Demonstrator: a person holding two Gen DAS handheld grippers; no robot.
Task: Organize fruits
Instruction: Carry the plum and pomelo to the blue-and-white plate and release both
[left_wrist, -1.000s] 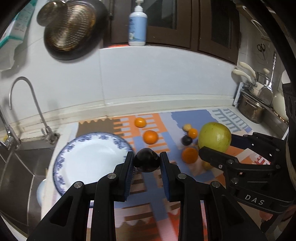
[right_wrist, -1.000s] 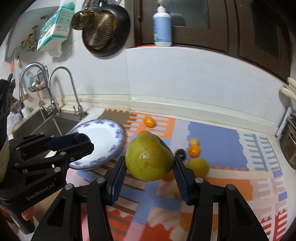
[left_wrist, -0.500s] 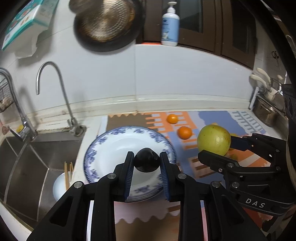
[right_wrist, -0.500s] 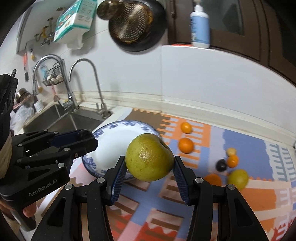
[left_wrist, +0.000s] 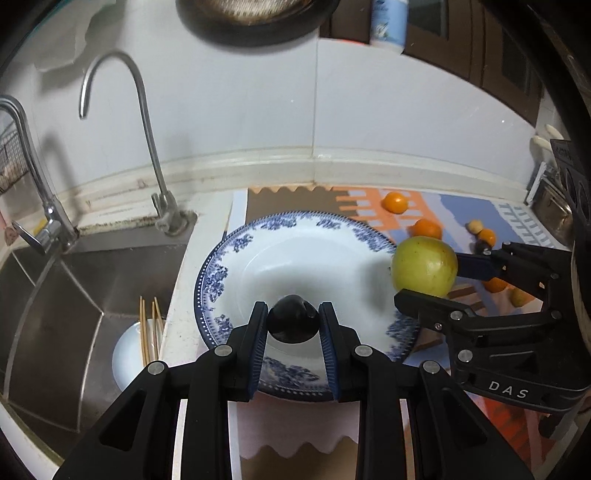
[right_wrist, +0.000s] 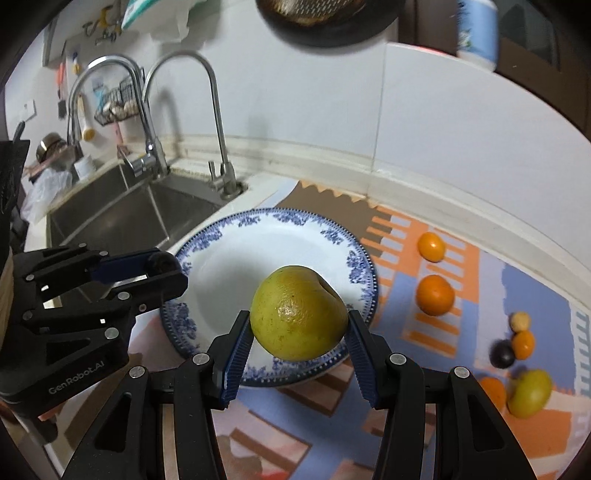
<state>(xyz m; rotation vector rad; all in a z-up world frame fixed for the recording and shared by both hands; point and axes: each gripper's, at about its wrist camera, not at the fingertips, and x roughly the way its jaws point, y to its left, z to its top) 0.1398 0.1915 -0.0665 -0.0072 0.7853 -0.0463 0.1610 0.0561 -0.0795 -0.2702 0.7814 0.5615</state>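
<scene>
A blue-and-white plate (left_wrist: 314, 236) (right_wrist: 258, 243) lies on the patterned mat beside the sink. My left gripper (left_wrist: 293, 323) is shut on a dark plum (left_wrist: 293, 321) and holds it over the plate's near part. My right gripper (right_wrist: 299, 332) is shut on a yellow-green pear-like fruit (right_wrist: 299, 312) (left_wrist: 424, 266) above the plate's right rim. Each gripper shows in the other's view: the right (left_wrist: 436, 284) and the left (right_wrist: 162, 269). Several fruits lie on the mat to the right: two oranges (right_wrist: 435, 294) (right_wrist: 430, 246), a dark plum (right_wrist: 501, 354), small orange ones and a yellow-green fruit (right_wrist: 530, 393).
A steel sink (left_wrist: 74, 295) with two taps (left_wrist: 147, 122) lies left of the plate; a bowl with chopsticks (left_wrist: 142, 347) sits in it. A dark pan (left_wrist: 255, 14) and a bottle (left_wrist: 388, 22) are on the wall behind. A steel pot (left_wrist: 552, 206) stands far right.
Both grippers moved left with their fruits and now hang over the plate. The loose fruits have shifted toward the right of both views.
</scene>
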